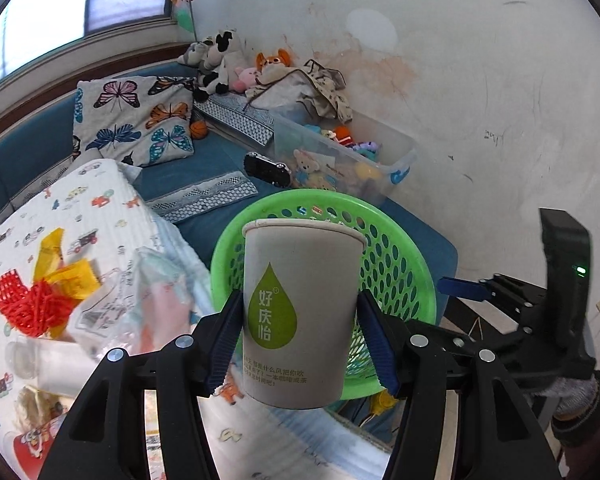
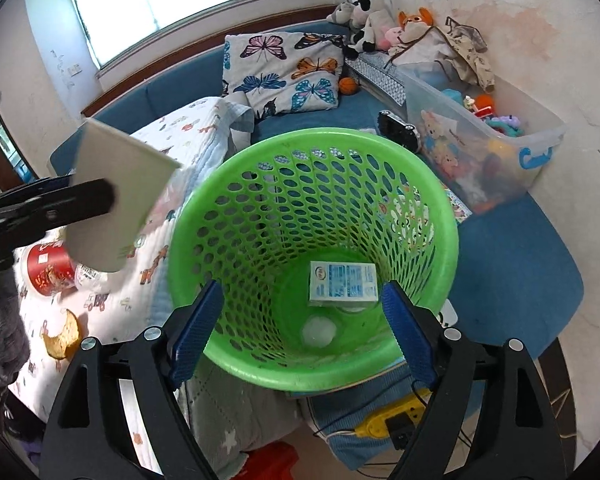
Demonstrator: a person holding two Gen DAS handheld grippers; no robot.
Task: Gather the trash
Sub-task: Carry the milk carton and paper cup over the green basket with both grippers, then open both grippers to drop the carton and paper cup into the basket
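Left gripper (image 1: 300,336) pinches a paper cup (image 1: 300,312), one blue pad on each side of the cup's lower half; the cup is upright in the left wrist view, green drop logo facing the camera, rim above the fingers. In that view the cup is in front of the green basket (image 1: 396,264), which stands on the blue sofa seat beside the quilt's right edge. From the right wrist view the same cup (image 2: 120,200) is held tilted in the air over the quilt (image 2: 132,292), to the left of the basket rim (image 2: 312,376) and apart from it, not over the opening. Right gripper (image 2: 300,336) is spread wide and holds nothing; its fingers (image 2: 196,332) flank the near rim of the basket, whether touching it I cannot tell. Basket floor holds a blue-and-white carton (image 2: 343,283) lying flat and a white round object (image 2: 319,330) nearer the camera. Remaining on the quilt: red mesh piece (image 1: 24,304), yellow wrappers (image 1: 66,268), clear plastic wrap (image 1: 140,300), red round lid (image 2: 48,268). A clear toy bin (image 2: 480,144) stands at the seat's far right corner against the wall.
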